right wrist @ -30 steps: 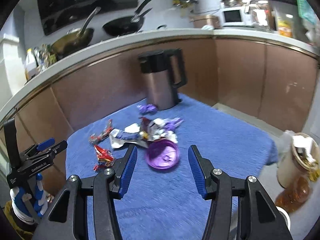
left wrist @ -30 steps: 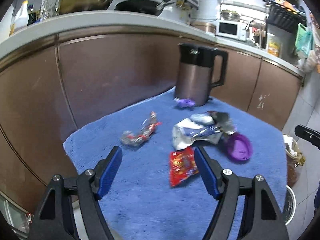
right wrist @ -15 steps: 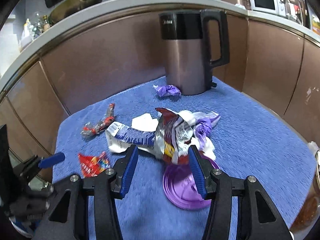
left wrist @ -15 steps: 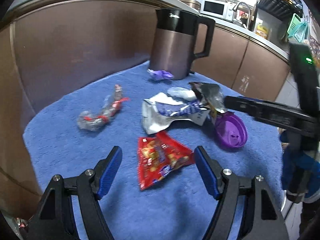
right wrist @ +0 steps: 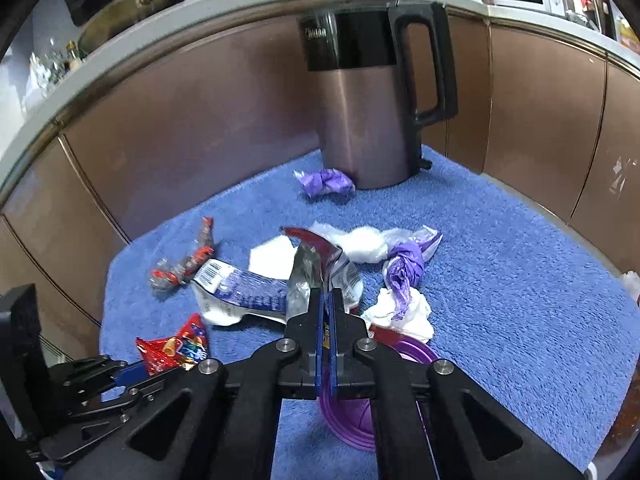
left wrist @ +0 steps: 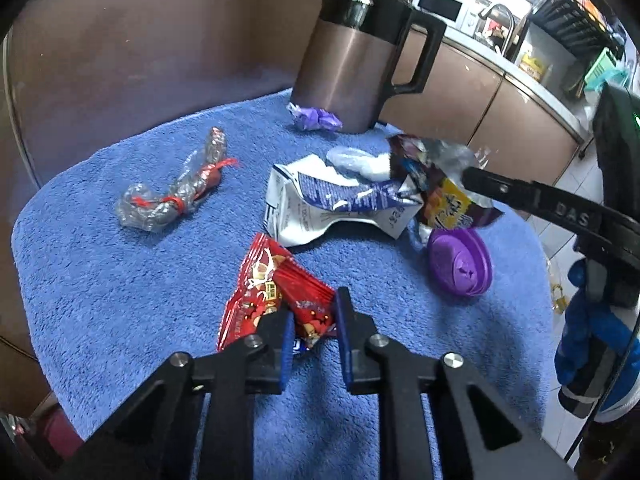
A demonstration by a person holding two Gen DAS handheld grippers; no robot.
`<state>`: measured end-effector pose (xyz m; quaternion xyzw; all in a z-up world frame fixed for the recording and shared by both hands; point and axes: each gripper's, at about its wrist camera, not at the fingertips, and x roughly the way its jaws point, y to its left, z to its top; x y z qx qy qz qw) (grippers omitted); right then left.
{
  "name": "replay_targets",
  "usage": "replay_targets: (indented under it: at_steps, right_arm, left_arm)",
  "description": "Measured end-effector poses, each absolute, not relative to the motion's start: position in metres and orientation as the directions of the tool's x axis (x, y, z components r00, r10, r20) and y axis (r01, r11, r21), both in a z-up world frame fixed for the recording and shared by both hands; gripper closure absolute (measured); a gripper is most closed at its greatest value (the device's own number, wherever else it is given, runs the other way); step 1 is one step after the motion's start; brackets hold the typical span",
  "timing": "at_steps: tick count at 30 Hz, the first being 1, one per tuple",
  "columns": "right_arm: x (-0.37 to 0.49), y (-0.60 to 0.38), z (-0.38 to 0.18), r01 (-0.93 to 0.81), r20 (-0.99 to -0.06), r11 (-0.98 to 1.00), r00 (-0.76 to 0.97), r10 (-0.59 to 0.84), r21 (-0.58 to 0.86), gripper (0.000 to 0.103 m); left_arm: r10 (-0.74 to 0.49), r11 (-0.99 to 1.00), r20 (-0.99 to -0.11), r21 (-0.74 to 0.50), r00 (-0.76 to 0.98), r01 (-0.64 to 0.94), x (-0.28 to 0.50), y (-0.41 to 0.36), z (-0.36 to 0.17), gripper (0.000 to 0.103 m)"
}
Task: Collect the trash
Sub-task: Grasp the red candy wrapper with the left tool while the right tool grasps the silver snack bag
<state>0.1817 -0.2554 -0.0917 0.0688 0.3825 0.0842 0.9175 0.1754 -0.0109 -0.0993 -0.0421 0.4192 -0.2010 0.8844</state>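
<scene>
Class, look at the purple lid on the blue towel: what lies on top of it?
The purple lid is partly covered by white crumpled tissue and the right gripper, shut on a foil wrapper. Anything beneath the lid is hidden.

Trash all over the blue towel (left wrist: pixel 100 280): red snack packet (left wrist: pixel 276 292) near the front edge, crumpled clear wrapper (left wrist: pixel 176 192) toward the left edge, flattened white-and-blue pouch (left wrist: pixel 336 204) mid-towel, foil chip bag (right wrist: pixel 316 264) standing upright, purple lid (left wrist: pixel 460 266) by the right edge, purple wad (left wrist: pixel 316 118) at the back.

purple lid (right wrist: pixel 384 364): mostly hidden behind right claw (right wrist: pixel 328 316) | red wrapper (left wrist: pixel 276 296): lower end behind left claw (left wrist: pixel 314 316)
</scene>
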Motion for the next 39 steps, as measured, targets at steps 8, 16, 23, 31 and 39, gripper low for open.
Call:
replay_targets:
  at_steps: [8, 16, 23, 31, 39]
  right_arm:
    - [0.141, -0.259, -0.052, -0.138, -0.609, 0.965, 0.753, 0.248, 0.223, 0.102]
    - [0.12, -0.258, -0.048, -0.139, -0.628, 0.966, 0.737, 0.249, 0.22, 0.095]
    - [0.13, -0.267, -0.075, -0.073, -0.672, 0.971, 0.71, 0.211, 0.229, 0.062]
    - [0.166, -0.267, -0.116, -0.016, -0.742, 0.971, 0.643, 0.192, 0.237, 0.057]
    - [0.179, -0.272, -0.136, -0.001, -0.755, 0.961, 0.619, 0.217, 0.276, 0.081]
  left_arm:
    - [-0.396, 0.916, -0.677, -0.251, 0.62, 0.312, 0.156, 0.004, -0.065, 0.086]
    - [-0.398, 0.917, -0.653, -0.264, 0.645, 0.299, 0.134, 0.013, -0.049, 0.086]
    - [-0.394, 0.919, -0.654, -0.256, 0.646, 0.301, 0.134, 0.02, -0.056, 0.086]
    - [-0.402, 0.915, -0.654, -0.272, 0.641, 0.296, 0.143, 0.027, -0.066, 0.086]
    - [-0.41, 0.912, -0.659, -0.282, 0.631, 0.297, 0.147, 0.027, -0.072, 0.086]
